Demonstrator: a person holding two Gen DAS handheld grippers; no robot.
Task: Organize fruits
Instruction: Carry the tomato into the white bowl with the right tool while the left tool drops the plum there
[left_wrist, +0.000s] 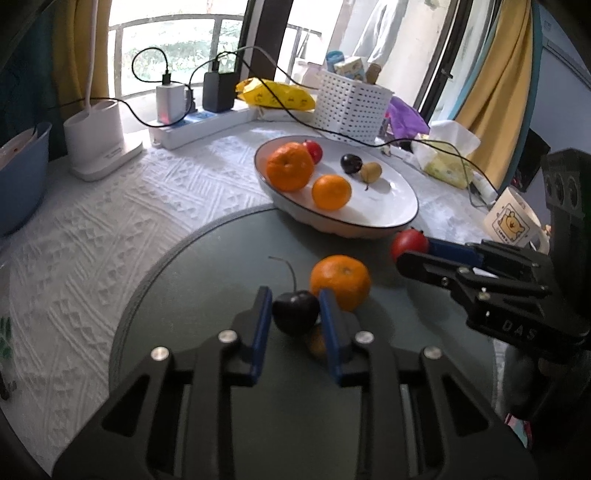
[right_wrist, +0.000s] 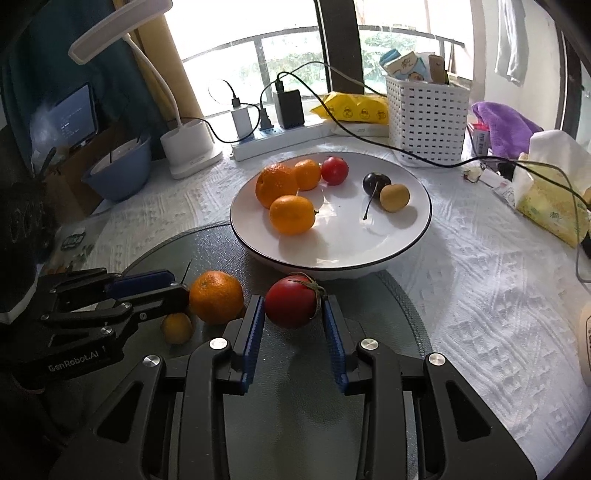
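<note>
**Both tools bracket a fruit; the plate lies ahead**

We have the left tool (left_wrist: 295, 314) set around a dark cherry (left_wrist: 295, 312), its blue pads (left_wrist: 261, 325) close on either flank; from the pictures we cannot tell whether they already press the fruit or merely stand beside it. The cherry's stem (left_wrist: 286, 269) rises up and away from the tool, toward the plate. Just right of it sits a loose mandarin (left_wrist: 340, 281), touching or nearly touching the right pad, and a small yellow fruit (right_wrist: 178, 328) lies under the left tool, partly hidden.

The right tool (right_wrist: 293, 314) straddles a red tomato (right_wrist: 291, 301), its calyx turned to the right. A thin gap shows on both sides, so we judge this tool narrowed round the tomato but not yet clamped.

All of these rest on the dark round mat (right_wrist: 391, 317) on the counter (right_wrist: 480, 288). The white plate (right_wrist: 332, 258) lies straight ahead of both tools, its near rim overhanging the mat's far edge. The right tool is nearer to it. The plate's front and centre are bare; mandarins and a tomato crowd the back left, a cherry and a brown fruit the back right.

We reckon each fruit must rise over the rim. The black cable (right_wrist: 424, 158) crosses behind the plate, clear of that path. The mandarin may be nudged when the left tool lifts.
</note>
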